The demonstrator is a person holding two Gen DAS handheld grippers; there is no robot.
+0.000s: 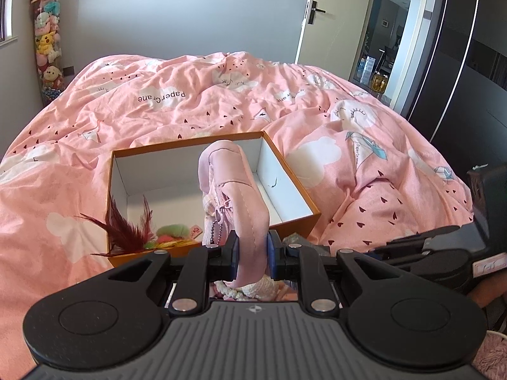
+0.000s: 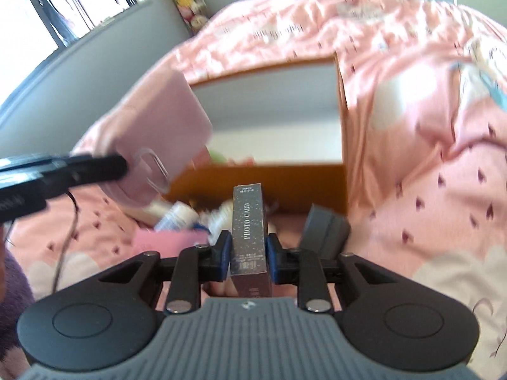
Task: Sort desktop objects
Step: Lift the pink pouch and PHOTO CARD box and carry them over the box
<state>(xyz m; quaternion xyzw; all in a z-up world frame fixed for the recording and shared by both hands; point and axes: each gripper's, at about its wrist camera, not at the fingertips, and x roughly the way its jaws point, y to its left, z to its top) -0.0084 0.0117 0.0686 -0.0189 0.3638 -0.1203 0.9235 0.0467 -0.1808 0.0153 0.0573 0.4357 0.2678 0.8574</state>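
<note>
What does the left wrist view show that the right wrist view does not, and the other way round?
Only the left wrist view: the left gripper clamped on a pink pouch, red feathers in the box, a door.

Only the right wrist view: the right gripper clamped on a photo card box, a grey block and a window.

Both: the orange box on the pink duvet, and the pouch.
</note>
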